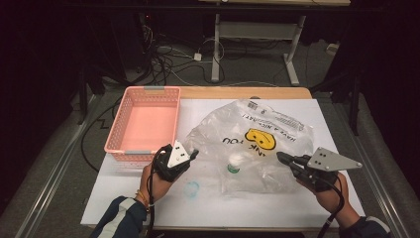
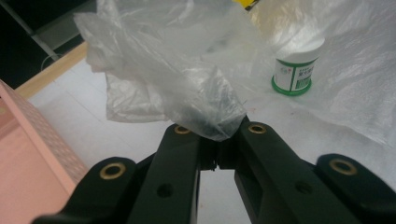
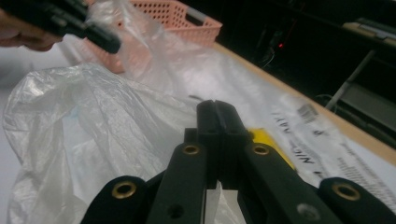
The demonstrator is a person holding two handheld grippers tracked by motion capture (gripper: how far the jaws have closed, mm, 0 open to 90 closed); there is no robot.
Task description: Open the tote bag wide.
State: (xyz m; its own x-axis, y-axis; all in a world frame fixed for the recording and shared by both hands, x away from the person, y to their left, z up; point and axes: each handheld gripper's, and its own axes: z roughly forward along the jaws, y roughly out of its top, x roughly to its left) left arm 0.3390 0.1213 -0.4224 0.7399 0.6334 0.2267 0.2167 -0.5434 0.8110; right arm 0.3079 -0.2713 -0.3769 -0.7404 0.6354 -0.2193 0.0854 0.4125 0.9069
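At the far left of the counter [image 1: 148, 208] sits a pink basket [image 1: 143, 121], empty, its near wall just beside the left gripper [image 1: 190, 154]. That gripper's fingers [image 2: 184, 140] are pinched tight on a bunched corner of the clear plastic bag [image 1: 252, 144]; in the left gripper view the film gathers into a twisted wad right at the tips and fans out beyond them.

Toward the middle, the bag spreads across the white counter top, crumpled and partly puffed, with a yellow smiley print [image 1: 260, 139] and dark lettering facing up. A small white bottle with a green band [image 1: 234, 163] stands upright under or inside the film near its front edge; which of the two I cannot tell. A faint ring mark [image 1: 192, 188] lies on the counter in front of the bag.

On the right, the right gripper [image 1: 282, 157] meets the bag's right edge. Its fingers [image 3: 217, 122] are drawn fully together; whether film is caught between them is hard to make out from the right gripper view.

The bag looks very light, limp and slick. It will likely sag, stretch and slide out of a shallow pinch, so a gathered edge or corner is the better hold, with several layers bunched. Holding two opposite edges should spread the mouth. The bottle is the only weight and may tip or roll if the film drags it.
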